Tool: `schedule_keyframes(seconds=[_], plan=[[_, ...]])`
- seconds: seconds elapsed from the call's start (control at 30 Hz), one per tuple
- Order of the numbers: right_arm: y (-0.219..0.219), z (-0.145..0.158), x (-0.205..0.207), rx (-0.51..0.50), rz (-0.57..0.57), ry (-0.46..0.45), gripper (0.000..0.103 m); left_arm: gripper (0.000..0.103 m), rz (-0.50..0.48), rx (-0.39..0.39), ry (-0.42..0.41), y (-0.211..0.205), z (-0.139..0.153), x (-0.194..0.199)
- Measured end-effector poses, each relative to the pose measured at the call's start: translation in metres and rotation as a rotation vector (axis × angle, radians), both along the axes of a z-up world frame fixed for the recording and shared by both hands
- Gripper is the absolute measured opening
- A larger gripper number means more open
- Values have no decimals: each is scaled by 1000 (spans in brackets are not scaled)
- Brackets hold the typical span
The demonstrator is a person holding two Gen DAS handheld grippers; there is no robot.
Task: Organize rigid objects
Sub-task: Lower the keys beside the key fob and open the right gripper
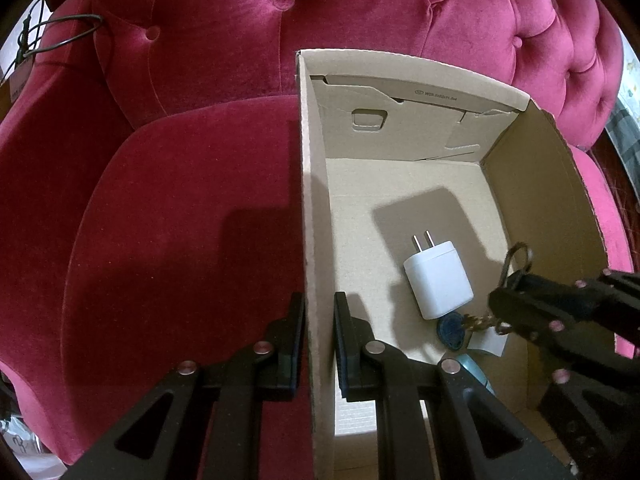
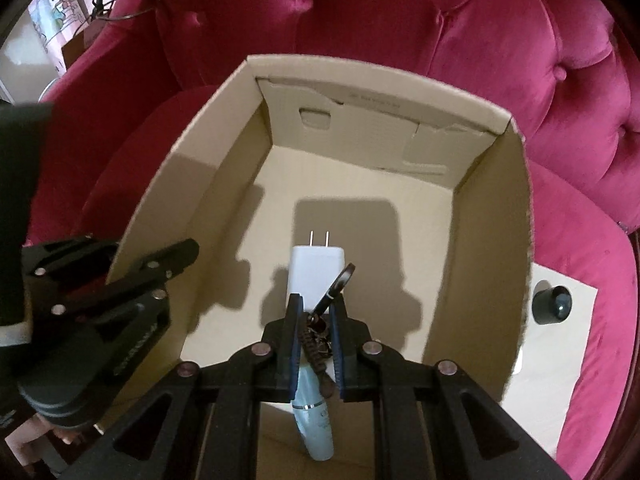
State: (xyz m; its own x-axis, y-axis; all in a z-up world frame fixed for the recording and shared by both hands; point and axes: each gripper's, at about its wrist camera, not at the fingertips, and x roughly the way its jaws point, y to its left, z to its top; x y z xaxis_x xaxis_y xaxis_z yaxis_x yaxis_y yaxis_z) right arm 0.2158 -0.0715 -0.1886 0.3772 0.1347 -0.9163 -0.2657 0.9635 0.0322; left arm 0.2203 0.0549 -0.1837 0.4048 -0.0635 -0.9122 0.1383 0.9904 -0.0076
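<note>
Two black grippers worked an open brown cardboard box (image 2: pixel 516 216): the left gripper (image 1: pixel 319 344) clamped its side wall, the right gripper (image 2: pixel 316 332) pinched a brown braided keychain (image 2: pixel 320 340) above a white plug-in charger (image 2: pixel 316 268).

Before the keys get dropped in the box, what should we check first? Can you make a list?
1. Right tool holds the keys: ok.
2. Keys are over the box, inside its walls: ok.
3. Left tool steadies the box wall: ok, one finger on each side.
4. Landing spot bare: not ok, the charger and a pale tube lie right below.
5. Keys hanging free of the tool's fingers: cannot tell.
</note>
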Motion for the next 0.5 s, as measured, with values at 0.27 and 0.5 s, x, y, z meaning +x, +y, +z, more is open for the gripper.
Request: schedule_keyframes(seconds=[0.27,0.5], plan=[[0,-19,4,-13,0,52,13,15,1,-2,1,0,0,0],[-2,-20,7,-12,-7,60,15,15,0,-2,0,0,0,0]])
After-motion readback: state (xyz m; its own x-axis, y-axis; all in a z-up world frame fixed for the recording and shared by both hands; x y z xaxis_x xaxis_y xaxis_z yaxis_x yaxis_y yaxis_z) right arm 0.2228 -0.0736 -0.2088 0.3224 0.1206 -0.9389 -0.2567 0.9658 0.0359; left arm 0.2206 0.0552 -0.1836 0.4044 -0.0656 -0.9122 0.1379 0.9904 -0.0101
